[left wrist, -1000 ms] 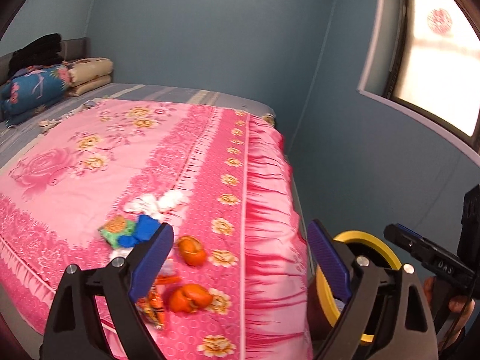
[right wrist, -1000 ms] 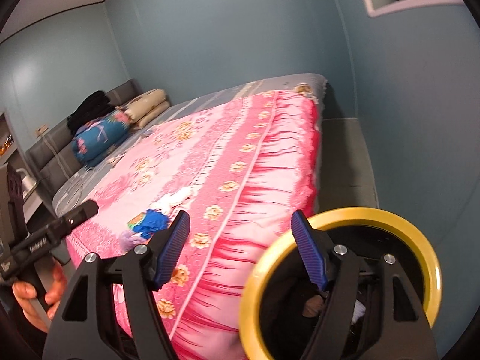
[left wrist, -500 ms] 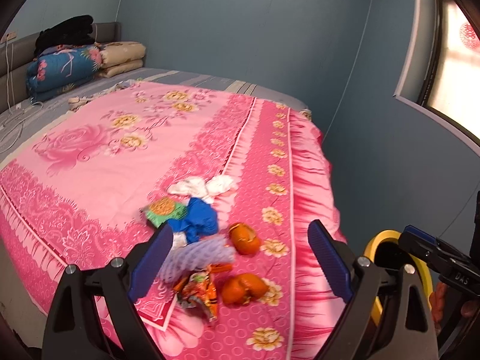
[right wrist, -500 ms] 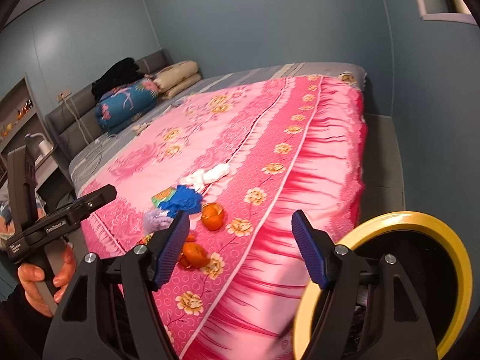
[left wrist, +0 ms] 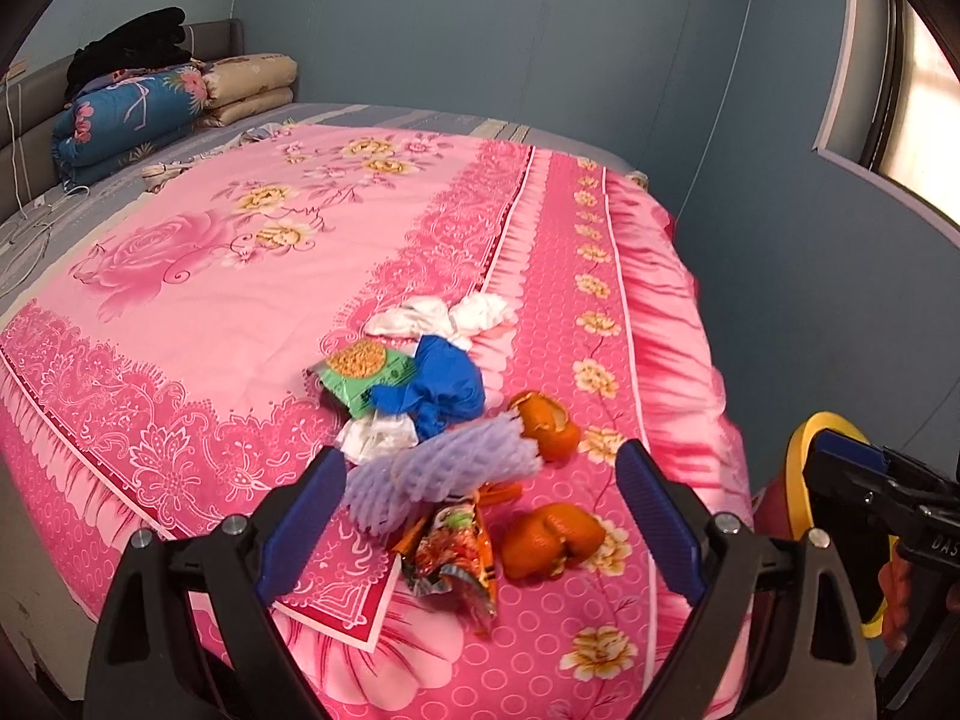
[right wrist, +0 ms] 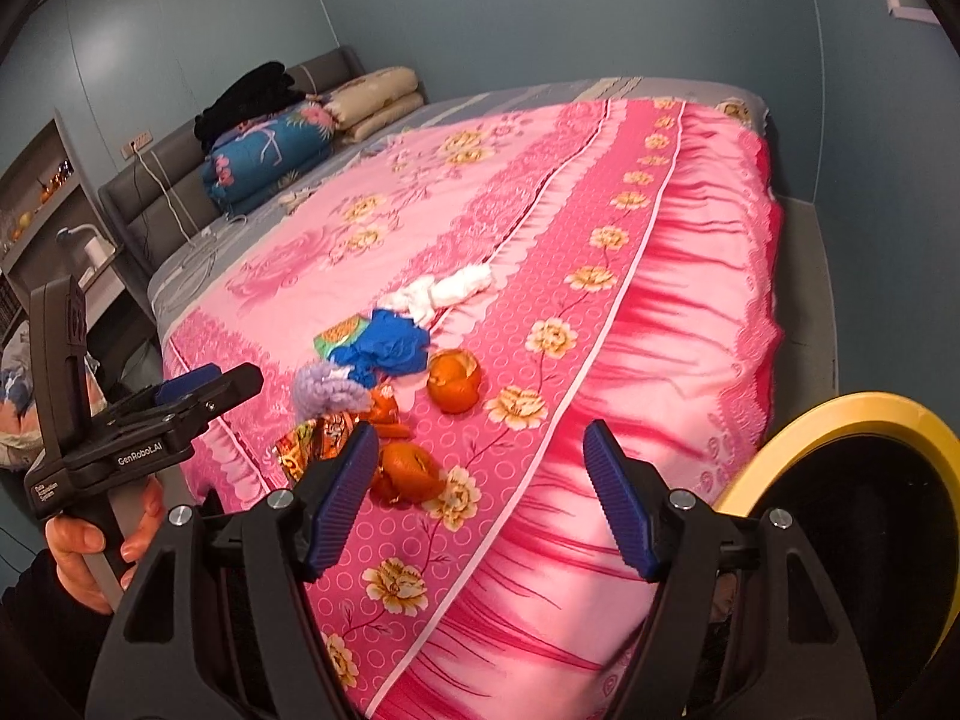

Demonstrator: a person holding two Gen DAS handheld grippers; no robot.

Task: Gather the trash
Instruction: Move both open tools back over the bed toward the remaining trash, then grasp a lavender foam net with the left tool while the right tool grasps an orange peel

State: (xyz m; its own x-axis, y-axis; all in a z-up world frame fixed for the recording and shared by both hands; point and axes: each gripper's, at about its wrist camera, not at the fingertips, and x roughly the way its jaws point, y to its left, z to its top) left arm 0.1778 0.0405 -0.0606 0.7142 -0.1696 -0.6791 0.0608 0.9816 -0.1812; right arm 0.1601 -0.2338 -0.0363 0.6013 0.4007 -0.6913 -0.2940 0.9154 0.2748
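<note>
Both claws gape empty, left claw (left wrist: 480,516) body reading "GenRobot.AI", right claw (right wrist: 480,498) above orange peels (right wrist: 408,471).

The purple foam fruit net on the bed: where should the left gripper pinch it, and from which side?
Probably pinch the purple foam net across its narrow width near the middle, coming down from above and the near bed edge with the left gripper, which is open. It lies like a sideways tube, its long axis across the view, partly over the orange wrapper, so avoid scooping low.
</note>
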